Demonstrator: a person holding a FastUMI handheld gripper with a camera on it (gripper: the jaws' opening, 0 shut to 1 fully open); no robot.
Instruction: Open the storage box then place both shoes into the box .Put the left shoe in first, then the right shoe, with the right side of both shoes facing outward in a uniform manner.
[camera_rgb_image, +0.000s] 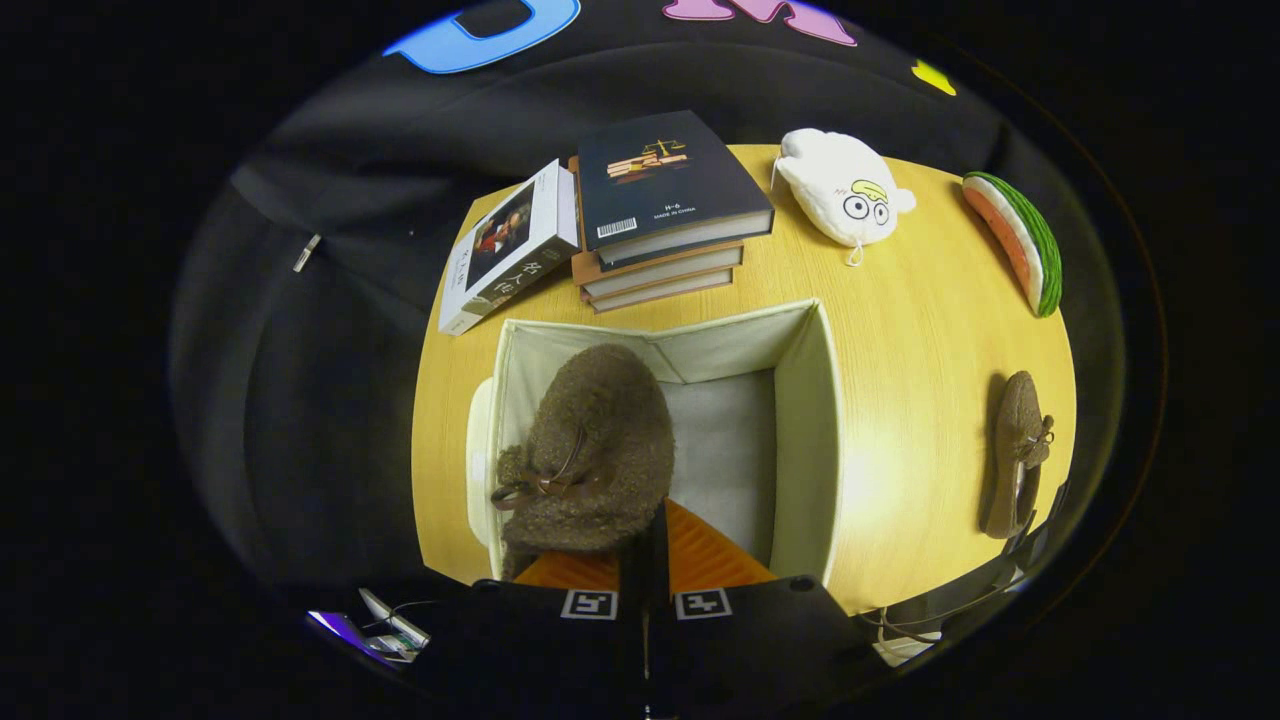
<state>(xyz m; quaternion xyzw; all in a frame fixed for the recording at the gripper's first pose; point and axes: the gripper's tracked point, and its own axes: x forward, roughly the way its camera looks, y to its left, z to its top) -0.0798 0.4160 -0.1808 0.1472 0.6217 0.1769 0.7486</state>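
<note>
A cream fabric storage box (803, 430) stands open on the yellow wooden table (920, 330), just ahead of my fingers. A fuzzy brown shoe (595, 450) with a thin bow sits in the box's left half, toe pointing away from me, heel at my fingertips. My gripper (645, 560) is shut on that shoe, with a thin dark strip of its heel rim pinched between the two pads. The second brown shoe (1018, 450) lies on the table well to the right of the box, near the table's edge. The box's right half shows its bare pale floor.
Beyond the box lies a stack of books (665, 215), with a white boxed book (510, 245) leaning beside it. A white plush toy (845, 195) and a watermelon-slice plush (1020, 240) sit at the far right. A pale flap (480, 450) hangs off the box's left side.
</note>
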